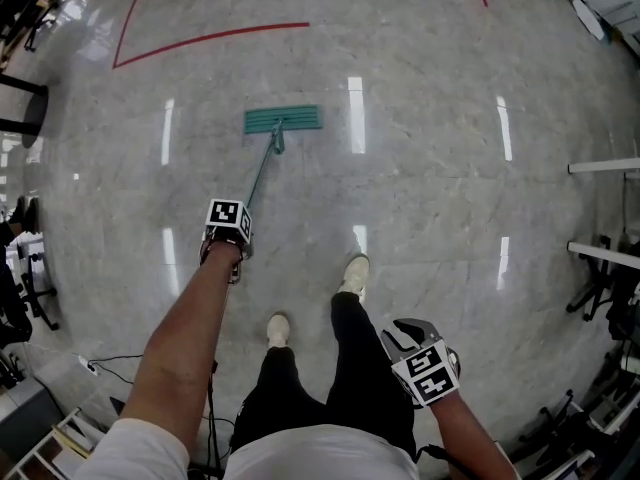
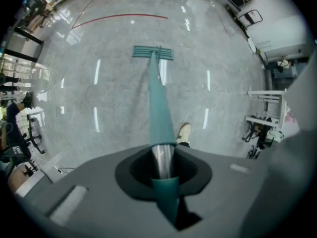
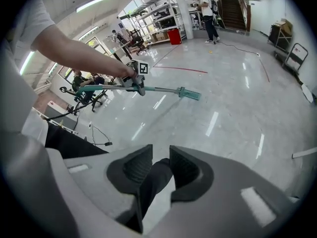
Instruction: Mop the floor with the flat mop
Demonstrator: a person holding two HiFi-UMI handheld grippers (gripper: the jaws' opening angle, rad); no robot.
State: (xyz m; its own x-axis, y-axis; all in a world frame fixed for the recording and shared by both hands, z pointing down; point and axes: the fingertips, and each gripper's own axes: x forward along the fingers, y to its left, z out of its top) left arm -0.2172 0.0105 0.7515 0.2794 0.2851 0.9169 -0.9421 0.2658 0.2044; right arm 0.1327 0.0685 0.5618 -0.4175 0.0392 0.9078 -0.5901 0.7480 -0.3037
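Observation:
The flat mop's teal head [image 1: 283, 119] lies flat on the glossy grey floor ahead of me. Its teal handle [image 1: 262, 173] slants back to my left gripper [image 1: 228, 230], which is shut on it. In the left gripper view the handle [image 2: 159, 108] runs out between the jaws of the left gripper [image 2: 163, 155] to the mop head [image 2: 152, 52]. My right gripper [image 1: 420, 353] hangs low at my right side beside my black trouser leg. In the right gripper view this right gripper [image 3: 161, 165] is open and holds nothing, and the mop head [image 3: 189, 93] shows further off.
A red line [image 1: 200, 40] is marked on the floor beyond the mop. White racks [image 1: 603, 168] and chair bases stand at the right edge, office chairs and a cable [image 1: 110, 363] at the left. My shoes [image 1: 352, 273] are behind the mop. A person [image 3: 205, 14] stands far off.

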